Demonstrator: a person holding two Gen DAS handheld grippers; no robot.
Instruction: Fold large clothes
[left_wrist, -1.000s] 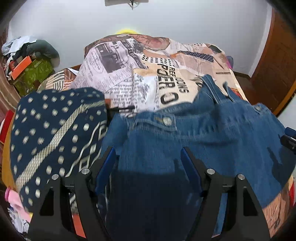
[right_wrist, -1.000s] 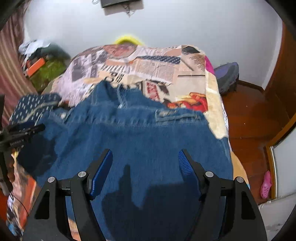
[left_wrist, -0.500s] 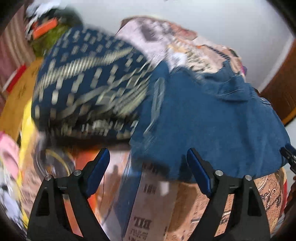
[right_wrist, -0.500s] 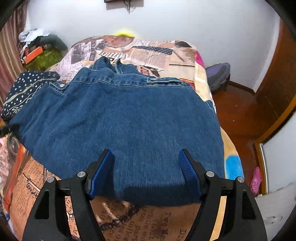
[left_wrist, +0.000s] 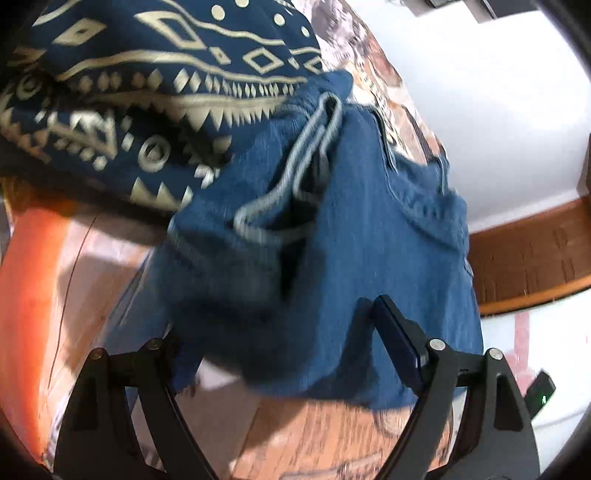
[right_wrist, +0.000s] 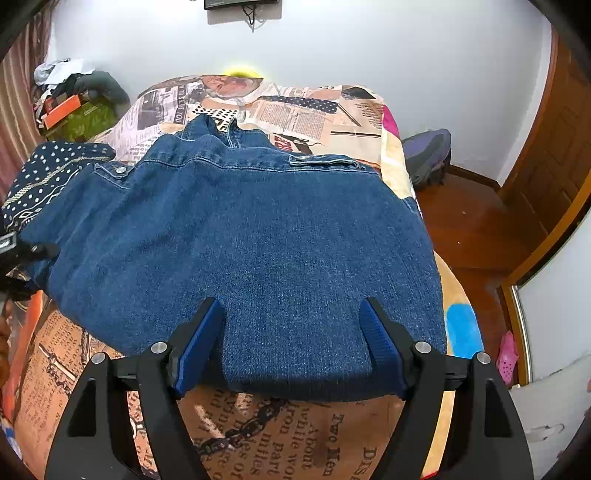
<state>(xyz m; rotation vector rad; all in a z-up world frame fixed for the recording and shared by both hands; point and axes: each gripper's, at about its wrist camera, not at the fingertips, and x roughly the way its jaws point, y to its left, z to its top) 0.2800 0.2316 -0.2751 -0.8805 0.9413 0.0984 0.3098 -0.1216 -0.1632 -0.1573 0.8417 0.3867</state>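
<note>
Lying: denim garment spread flat on the newspaper-print bedspread, its near hem facing both claws.
Right gripper: jaws wide, one finger either side of the hem; blue pads clear of the cloth, nothing pinched.
Left gripper: jaws spread, having just been opening; the garment's bunched side edge sits between the fingers, seemingly loose, though blur hides contact.
Neighbour: patterned navy cloth touching the denim's left edge.
</note>
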